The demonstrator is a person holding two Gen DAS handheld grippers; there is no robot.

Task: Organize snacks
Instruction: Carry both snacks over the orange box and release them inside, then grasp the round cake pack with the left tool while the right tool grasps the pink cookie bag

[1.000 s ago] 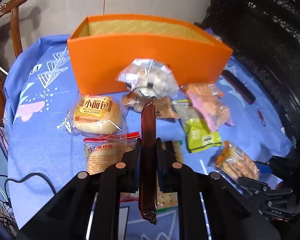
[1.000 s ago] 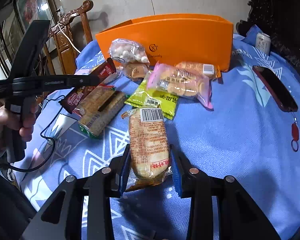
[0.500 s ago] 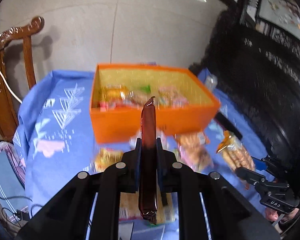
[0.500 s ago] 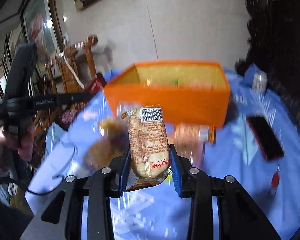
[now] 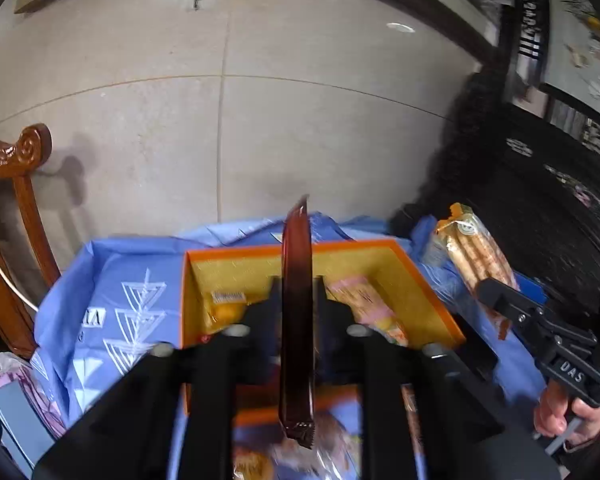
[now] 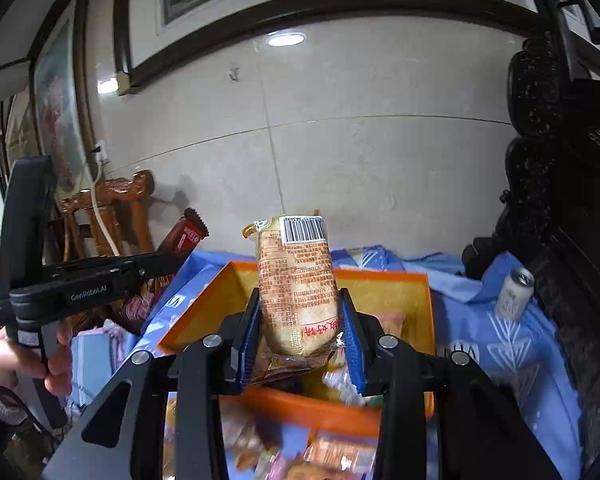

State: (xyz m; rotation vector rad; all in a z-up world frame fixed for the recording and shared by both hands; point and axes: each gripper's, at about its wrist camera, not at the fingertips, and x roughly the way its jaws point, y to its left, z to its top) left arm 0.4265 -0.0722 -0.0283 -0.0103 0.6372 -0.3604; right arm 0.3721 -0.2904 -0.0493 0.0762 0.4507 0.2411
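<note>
My left gripper (image 5: 297, 304) is shut on a dark brown chocolate bar (image 5: 297, 300), held edge-on above the orange box (image 5: 428, 284); the bar also shows in the right wrist view (image 6: 184, 236). My right gripper (image 6: 300, 320) is shut on a tan cracker packet with a barcode (image 6: 296, 280), held over the orange box (image 6: 424, 300). The packet also shows in the left wrist view (image 5: 472, 248). The box holds several snack packs, one pink (image 5: 364, 304).
Loose snack packs lie blurred on the blue tablecloth (image 5: 112, 288) in front of the box. A small can (image 6: 514, 292) stands at the right. A wooden chair (image 5: 8, 216) is on the left, dark carved furniture (image 6: 560, 200) on the right.
Both grippers have risen and moved forward with their snacks, from low over the table to above the orange box. The box interior now lies under them.
</note>
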